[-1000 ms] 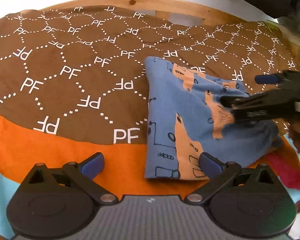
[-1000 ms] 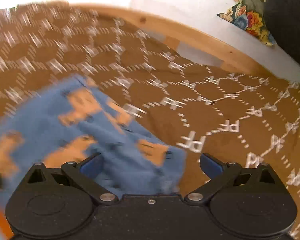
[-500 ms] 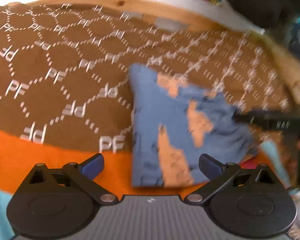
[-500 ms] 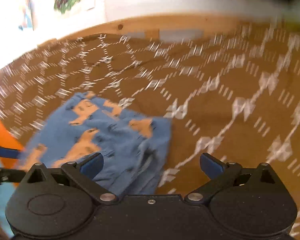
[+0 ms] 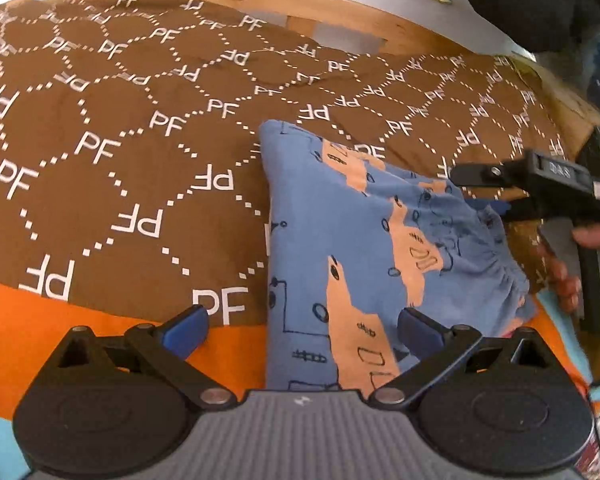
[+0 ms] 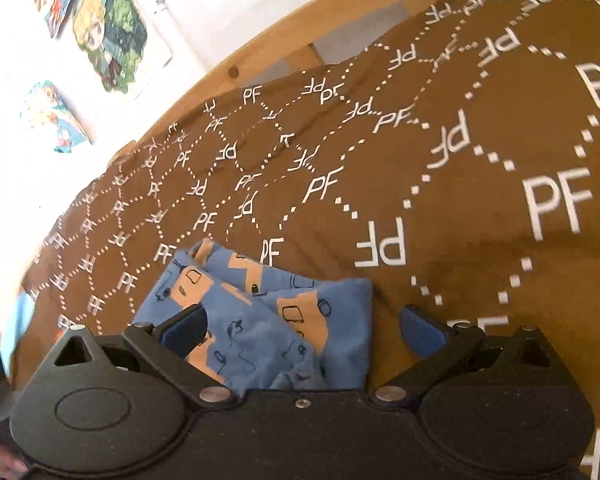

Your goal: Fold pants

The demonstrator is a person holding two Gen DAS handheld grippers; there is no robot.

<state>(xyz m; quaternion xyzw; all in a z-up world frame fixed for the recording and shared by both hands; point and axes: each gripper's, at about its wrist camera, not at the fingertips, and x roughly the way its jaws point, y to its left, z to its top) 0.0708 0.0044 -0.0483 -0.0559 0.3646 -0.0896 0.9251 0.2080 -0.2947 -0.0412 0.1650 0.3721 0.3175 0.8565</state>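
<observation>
1. Pants (image 5: 364, 248): blue, orange print, lay folded into a compact packet on the brown bedspread (image 5: 112, 152), near its orange border.
2. Left gripper (image 5: 302, 326): jaws wide apart, holding nothing, hovering at the packet's near edge, likely placed to check or square the fold.
3. Right gripper (image 6: 304, 326): jaws likewise spread, empty, above the gathered waistband (image 5: 500, 276) side.
4. Orientation: long axis ran near-to-far in the left view; waistband faced the right gripper, folded edge opposite.
</observation>
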